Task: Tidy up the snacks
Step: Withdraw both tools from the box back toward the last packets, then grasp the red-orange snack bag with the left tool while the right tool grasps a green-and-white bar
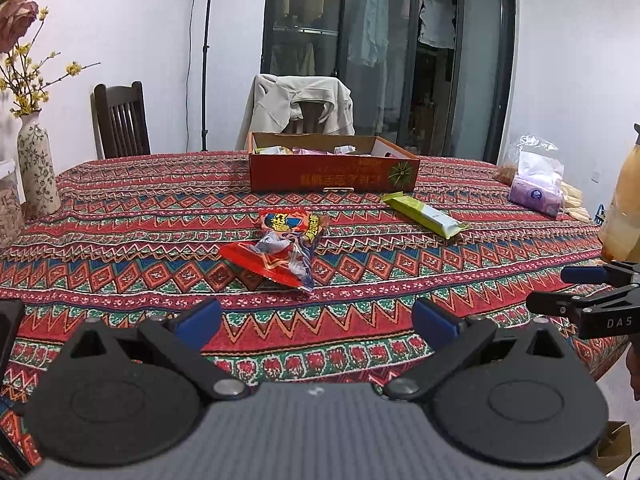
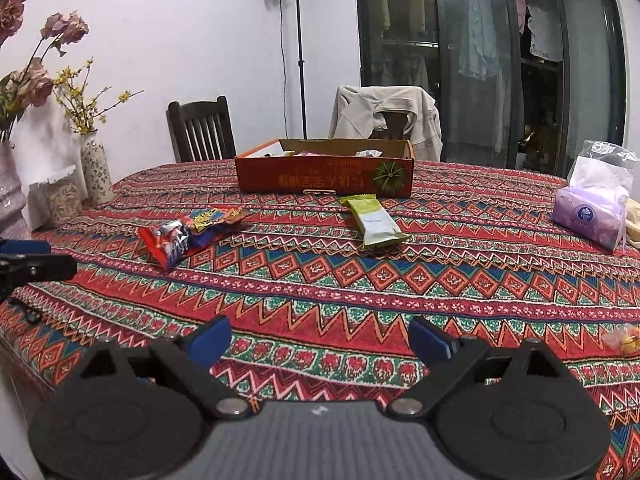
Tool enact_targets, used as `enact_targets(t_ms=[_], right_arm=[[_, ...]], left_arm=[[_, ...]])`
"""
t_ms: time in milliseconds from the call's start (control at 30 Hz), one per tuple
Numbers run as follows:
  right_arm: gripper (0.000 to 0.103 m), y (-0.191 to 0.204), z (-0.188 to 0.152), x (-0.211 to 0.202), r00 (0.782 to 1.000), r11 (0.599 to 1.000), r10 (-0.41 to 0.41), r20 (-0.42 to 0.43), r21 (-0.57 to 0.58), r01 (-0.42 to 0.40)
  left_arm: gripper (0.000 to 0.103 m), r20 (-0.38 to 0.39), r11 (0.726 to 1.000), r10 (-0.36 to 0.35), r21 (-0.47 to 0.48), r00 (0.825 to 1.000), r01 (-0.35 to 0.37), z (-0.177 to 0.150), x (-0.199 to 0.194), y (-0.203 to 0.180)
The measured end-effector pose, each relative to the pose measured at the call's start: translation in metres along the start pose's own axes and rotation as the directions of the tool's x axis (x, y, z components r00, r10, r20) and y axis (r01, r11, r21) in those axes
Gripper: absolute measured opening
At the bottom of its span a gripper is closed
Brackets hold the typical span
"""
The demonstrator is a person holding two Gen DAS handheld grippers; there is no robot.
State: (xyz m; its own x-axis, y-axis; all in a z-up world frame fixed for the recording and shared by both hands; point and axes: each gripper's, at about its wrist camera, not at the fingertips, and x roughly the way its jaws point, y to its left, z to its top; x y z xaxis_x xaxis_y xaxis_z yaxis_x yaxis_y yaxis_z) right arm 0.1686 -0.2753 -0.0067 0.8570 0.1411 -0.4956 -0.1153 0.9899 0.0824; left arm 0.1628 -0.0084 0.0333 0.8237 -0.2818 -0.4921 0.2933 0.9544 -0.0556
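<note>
Both our tongs hover over the near edge of the table (image 1: 120, 216), jaws spread wide with nothing between: left gripper (image 1: 316, 318), right gripper (image 2: 320, 338). We see the orange cardboard box (image 1: 332, 172) at the far edge, a green snack bar (image 1: 424, 214) just before its right corner, and two red snack packets (image 1: 280, 250) overlapping mid-table

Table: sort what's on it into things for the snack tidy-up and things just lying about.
For the job:
- orange cardboard box, snacks already inside
- green and white snack bar
- red snack packets, piled together

Just lying about:
- purple tissue pack
- floral vase
- clear container
- small orange wrapper near the table edge
</note>
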Motion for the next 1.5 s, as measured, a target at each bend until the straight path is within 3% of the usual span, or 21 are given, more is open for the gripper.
enact_targets(t_ms=[367,533,800,1100,1200,1267,1367,1433,1500], right_arm=[[0.095,-0.018,0.021,0.03,1.0,0.999,-0.021,-0.002,0.035,0.021],[0.094,-0.029,0.04,0.065,0.999,0.999,-0.032,-0.015,0.022,0.033],[0.093,-0.037,0.077,0.128,0.999,0.999,-0.031,-0.021,-0.04,0.03],[0.082,-0.058,0.101,0.201,0.996,1.0,-0.018,-0.088,-0.016,0.017],[0.082,-0.063,0.103,0.219,0.994,1.0,-0.021,-0.107,-0.009,0.02],[0.081,-0.068,0.104,0.227,0.993,1.0,-0.017,-0.115,-0.001,0.017],[0.069,-0.071,0.103,0.236,0.991,1.0,-0.003,-0.133,0.014,0.004],[0.055,-0.072,0.101,0.239,0.99,1.0,0.007,-0.143,0.019,-0.005],[0.053,-0.071,0.1,0.239,0.99,1.0,0.0,-0.14,0.01,0.001]], left_arm=[[0.103,-0.061,0.999,0.015,-0.038,0.998,-0.017,0.026,0.066,0.01],[0.103,-0.07,1.0,0.021,-0.018,0.997,-0.023,0.05,0.11,0.017],[0.103,-0.152,1.0,-0.005,-0.032,0.988,0.0,0.065,0.176,0.033],[0.102,-0.244,0.999,-0.029,-0.037,0.969,0.021,0.061,0.211,0.039],[0.102,-0.234,1.0,-0.021,-0.021,0.972,0.017,0.059,0.213,0.037],[0.095,-0.225,1.0,-0.016,-0.014,0.974,0.013,0.057,0.212,0.037],[0.07,-0.208,1.0,0.009,0.017,0.978,-0.005,0.057,0.211,0.033],[0.066,-0.203,1.0,-0.019,0.009,0.979,0.021,0.058,0.21,0.033],[0.061,-0.201,0.999,-0.036,0.002,0.979,0.037,0.058,0.21,0.031]])
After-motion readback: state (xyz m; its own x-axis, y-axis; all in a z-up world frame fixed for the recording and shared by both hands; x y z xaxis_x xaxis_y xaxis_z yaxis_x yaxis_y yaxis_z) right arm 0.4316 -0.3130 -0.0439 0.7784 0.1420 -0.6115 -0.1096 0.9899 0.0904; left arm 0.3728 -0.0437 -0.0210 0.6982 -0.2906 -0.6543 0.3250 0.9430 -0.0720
